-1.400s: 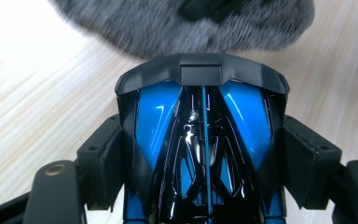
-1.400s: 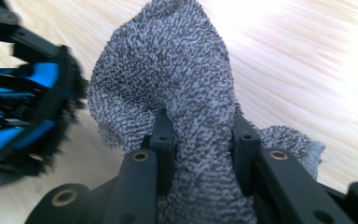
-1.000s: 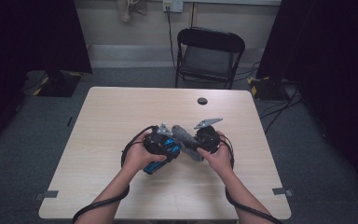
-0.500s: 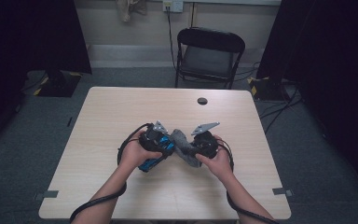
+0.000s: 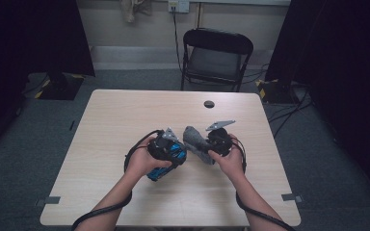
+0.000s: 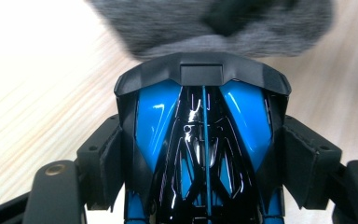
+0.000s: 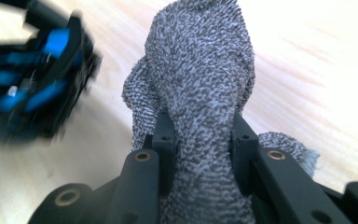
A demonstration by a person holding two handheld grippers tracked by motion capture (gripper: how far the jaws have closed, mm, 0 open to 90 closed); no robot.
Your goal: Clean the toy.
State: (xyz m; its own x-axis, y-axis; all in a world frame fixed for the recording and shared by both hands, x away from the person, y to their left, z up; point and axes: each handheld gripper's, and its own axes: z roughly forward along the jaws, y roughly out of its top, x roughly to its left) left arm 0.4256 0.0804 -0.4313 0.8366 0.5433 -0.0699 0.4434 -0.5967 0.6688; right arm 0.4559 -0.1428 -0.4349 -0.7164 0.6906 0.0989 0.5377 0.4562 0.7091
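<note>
Two grippers are working near the middle of the light wooden surface (image 5: 125, 125), each in one of the person's hands. One blue and black toy car (image 6: 204, 135) is sitting in the left gripper (image 5: 169, 150); the left gripper view is showing one finger (image 6: 106, 168) pressing on each flank of its glossy body, so that gripper is clenching the car across its width. One grey knitted sock (image 7: 200, 93) is being held by the right gripper (image 5: 211, 144); in the right gripper view its two black fingers (image 7: 164, 140) are pinching the fabric tightly, with the cloth bunching above them and rising toward the top of that view. Seen from the high view, the sock is lying just to the right of the car, between the two grippers, with its free end reaching toward the car's front. In the left gripper view the sock is showing as a grey blur right at the car's nose; whether they are touching cannot be told. One small dark round object (image 5: 209, 104) is lying on the surface well beyond the car, toward the far edge. One black folding chair (image 5: 217, 57) is standing on the floor past that edge.
</note>
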